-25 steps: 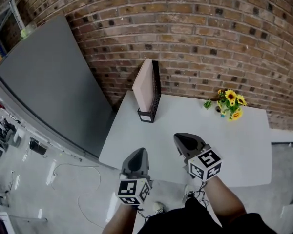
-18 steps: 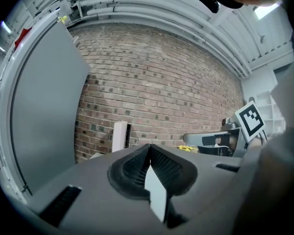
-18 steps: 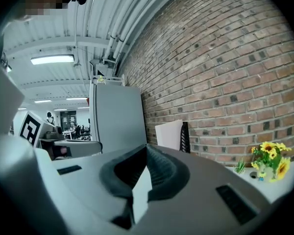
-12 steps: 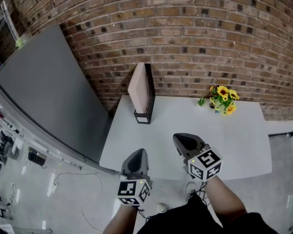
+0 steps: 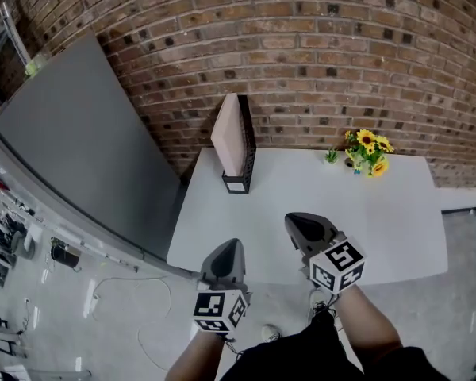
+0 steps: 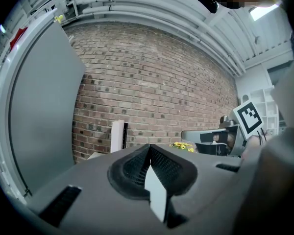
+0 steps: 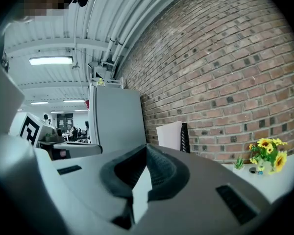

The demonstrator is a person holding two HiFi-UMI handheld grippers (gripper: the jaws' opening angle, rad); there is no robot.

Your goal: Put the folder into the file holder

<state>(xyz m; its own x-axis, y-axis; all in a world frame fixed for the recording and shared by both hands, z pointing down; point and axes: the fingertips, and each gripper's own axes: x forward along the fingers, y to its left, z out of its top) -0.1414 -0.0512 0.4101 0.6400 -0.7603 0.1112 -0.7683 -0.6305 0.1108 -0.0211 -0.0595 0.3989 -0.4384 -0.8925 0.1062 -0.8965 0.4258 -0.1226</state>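
A pale pink folder [image 5: 228,133] stands upright inside the black mesh file holder [image 5: 247,151] at the white table's back left, near the brick wall. The folder [image 6: 117,136] shows white in the left gripper view, and the folder [image 7: 169,135] stands beside the holder [image 7: 185,138] in the right gripper view. My left gripper [image 5: 225,258] hovers shut and empty just off the table's front edge. My right gripper [image 5: 305,230] is shut and empty over the front of the table. Both are far from the holder.
The white table [image 5: 381,228] carries a small pot of yellow flowers [image 5: 368,152] at its back right. A large grey panel [image 5: 71,133] leans to the left of the table. The brick wall [image 5: 301,46] runs behind.
The view has shifted slightly; the holder, the folder and the flowers keep their places on the table. Both grippers stay shut at nearly the same spots.
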